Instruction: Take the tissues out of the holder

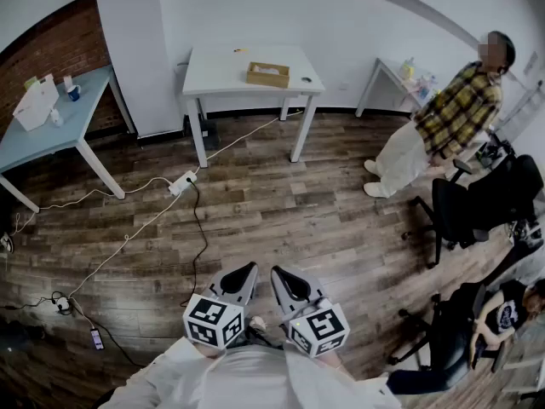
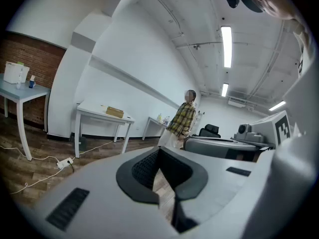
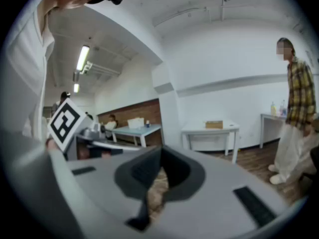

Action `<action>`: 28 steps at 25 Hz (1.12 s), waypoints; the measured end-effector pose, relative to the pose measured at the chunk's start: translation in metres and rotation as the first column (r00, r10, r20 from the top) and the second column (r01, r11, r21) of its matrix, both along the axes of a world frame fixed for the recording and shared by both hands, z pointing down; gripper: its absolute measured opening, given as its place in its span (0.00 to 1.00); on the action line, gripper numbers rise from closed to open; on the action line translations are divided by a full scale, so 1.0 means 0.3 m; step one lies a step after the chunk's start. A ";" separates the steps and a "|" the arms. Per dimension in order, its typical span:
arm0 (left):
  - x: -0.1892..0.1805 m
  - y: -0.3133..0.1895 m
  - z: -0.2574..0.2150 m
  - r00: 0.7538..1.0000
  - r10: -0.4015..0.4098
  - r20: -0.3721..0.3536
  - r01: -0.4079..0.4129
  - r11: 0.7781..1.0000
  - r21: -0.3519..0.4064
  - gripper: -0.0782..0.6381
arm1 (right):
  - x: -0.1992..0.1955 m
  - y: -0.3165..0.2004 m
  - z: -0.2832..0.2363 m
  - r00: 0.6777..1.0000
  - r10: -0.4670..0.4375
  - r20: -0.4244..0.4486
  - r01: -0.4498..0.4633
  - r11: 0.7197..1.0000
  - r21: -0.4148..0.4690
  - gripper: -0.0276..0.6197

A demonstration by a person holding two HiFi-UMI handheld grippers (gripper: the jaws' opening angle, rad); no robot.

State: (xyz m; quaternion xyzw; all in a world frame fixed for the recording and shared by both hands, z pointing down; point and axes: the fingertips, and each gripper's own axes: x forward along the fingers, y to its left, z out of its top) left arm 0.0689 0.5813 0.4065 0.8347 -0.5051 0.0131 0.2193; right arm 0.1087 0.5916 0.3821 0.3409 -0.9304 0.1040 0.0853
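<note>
Floorboards [image 1: 281, 211] spread between you and the white counter [image 1: 213, 79] by the far wall. Your left tongs [image 1: 245, 271] and right tongs [image 1: 281, 273] are side by side close to your body, both clenched on nothing. Their cubes [image 1: 215, 320] carry black-and-white square markers [image 1: 324, 324]. Well apart from you, the brown tissue holder [image 1: 267, 75] stands on that counter; its pale contents may be tissues [image 1: 271, 72].
</note>
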 end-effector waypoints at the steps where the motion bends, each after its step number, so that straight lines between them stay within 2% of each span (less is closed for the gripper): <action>1: -0.001 0.001 -0.003 1.000 0.000 -0.002 0.000 1.000 0.000 0.13 | -0.001 0.001 -0.004 1.000 0.001 0.004 -0.001 1.000 0.002 0.06; 14: 0.015 -0.001 -0.015 1.000 0.008 0.007 -0.008 1.000 0.014 0.13 | 0.013 0.013 -0.003 1.000 0.016 0.014 -0.016 1.000 0.005 0.06; 19: 0.020 0.004 -0.006 0.999 0.030 -0.017 -0.030 1.000 0.005 0.13 | 0.001 0.007 -0.002 0.998 0.004 0.061 -0.003 1.000 -0.011 0.06; 28: -0.005 -0.066 -0.020 1.000 0.016 0.006 -0.017 1.000 0.027 0.13 | 0.019 -0.063 0.000 0.998 0.018 0.063 -0.018 1.000 -0.011 0.06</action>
